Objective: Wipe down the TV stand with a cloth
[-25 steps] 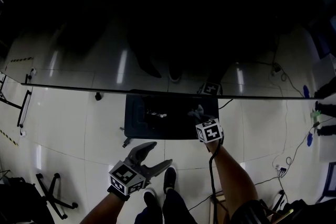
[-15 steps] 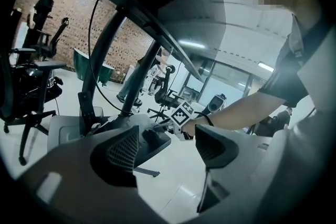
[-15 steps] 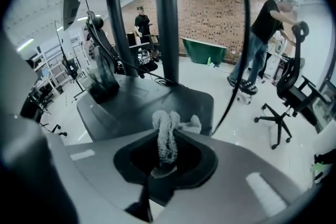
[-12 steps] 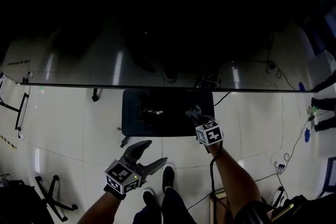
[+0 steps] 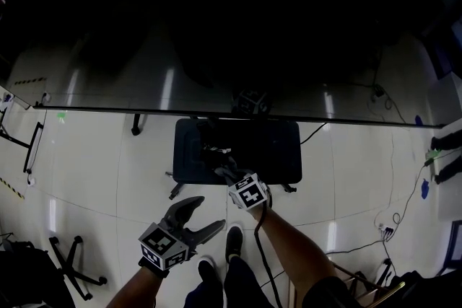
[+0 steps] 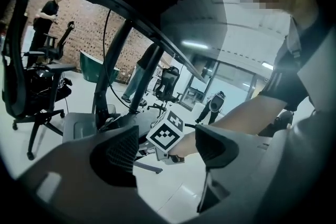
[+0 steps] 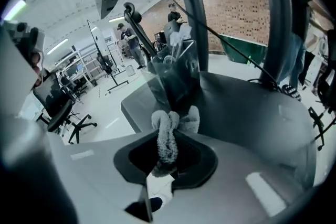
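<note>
The TV stand's dark flat base lies on the pale floor under the big dark screen. My right gripper reaches over the left half of the base, shut on a grey fluffy cloth bunched between its jaws. The cloth's free end rests on the base, close to a clear plastic bag beside the stand's pole. My left gripper hovers over the floor in front of the base, open and holding nothing. In the left gripper view, the left gripper frames the right gripper's marker cube.
The person's shoes stand just before the base. A chair's star base is at the lower left. Cables and a power strip lie on the floor at the right. Office chairs and people stand farther off.
My right gripper has swept left across the base with the cloth, from the right half to the left half. The left gripper has shifted slightly left and stays open.
</note>
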`<state>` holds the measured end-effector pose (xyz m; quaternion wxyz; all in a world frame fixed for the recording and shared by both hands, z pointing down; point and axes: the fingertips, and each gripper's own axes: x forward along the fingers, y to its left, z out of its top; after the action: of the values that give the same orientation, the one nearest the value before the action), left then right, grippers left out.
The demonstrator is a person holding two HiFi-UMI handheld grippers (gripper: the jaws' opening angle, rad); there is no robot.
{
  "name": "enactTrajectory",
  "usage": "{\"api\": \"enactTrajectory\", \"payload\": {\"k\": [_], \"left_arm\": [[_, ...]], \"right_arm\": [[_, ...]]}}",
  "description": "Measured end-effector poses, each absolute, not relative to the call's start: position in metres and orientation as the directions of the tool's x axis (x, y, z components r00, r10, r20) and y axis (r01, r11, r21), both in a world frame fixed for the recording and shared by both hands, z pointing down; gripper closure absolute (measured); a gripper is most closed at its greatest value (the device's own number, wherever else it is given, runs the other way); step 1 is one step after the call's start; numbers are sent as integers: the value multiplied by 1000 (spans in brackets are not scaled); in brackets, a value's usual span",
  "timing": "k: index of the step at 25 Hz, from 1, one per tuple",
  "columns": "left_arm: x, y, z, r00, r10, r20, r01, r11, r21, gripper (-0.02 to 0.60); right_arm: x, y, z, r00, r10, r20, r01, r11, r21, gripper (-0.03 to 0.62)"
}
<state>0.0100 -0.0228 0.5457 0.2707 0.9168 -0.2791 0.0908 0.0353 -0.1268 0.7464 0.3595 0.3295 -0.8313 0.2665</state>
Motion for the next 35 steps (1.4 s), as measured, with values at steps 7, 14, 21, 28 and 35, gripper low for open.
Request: {"api": "enactTrajectory", "payload": {"k": [7, 14, 21, 28, 35], "left_arm": [[21, -15, 553, 837, -433, 335, -546, -706, 450, 221], [51, -18, 549, 865, -389, 316, -498, -737, 456, 221], [69, -7, 550, 887, -348, 304, -457, -762, 460, 222], [55, 4, 535, 882, -358, 306, -463, -781, 420, 225], [14, 50, 454, 881, -392, 266, -467, -813, 348, 239]], "right_arm": [[92, -127, 745, -468, -394, 791, -773, 616, -151, 540], [204, -123, 750, -335, -472, 816, -879, 469, -90, 542], [289, -109, 749, -226, -514, 827, -938, 345, -42, 542], [286, -92, 699, -309, -622, 720, -942, 306, -140, 540], [191, -7, 531, -486, -728, 483, -872, 442, -211, 540]]}}
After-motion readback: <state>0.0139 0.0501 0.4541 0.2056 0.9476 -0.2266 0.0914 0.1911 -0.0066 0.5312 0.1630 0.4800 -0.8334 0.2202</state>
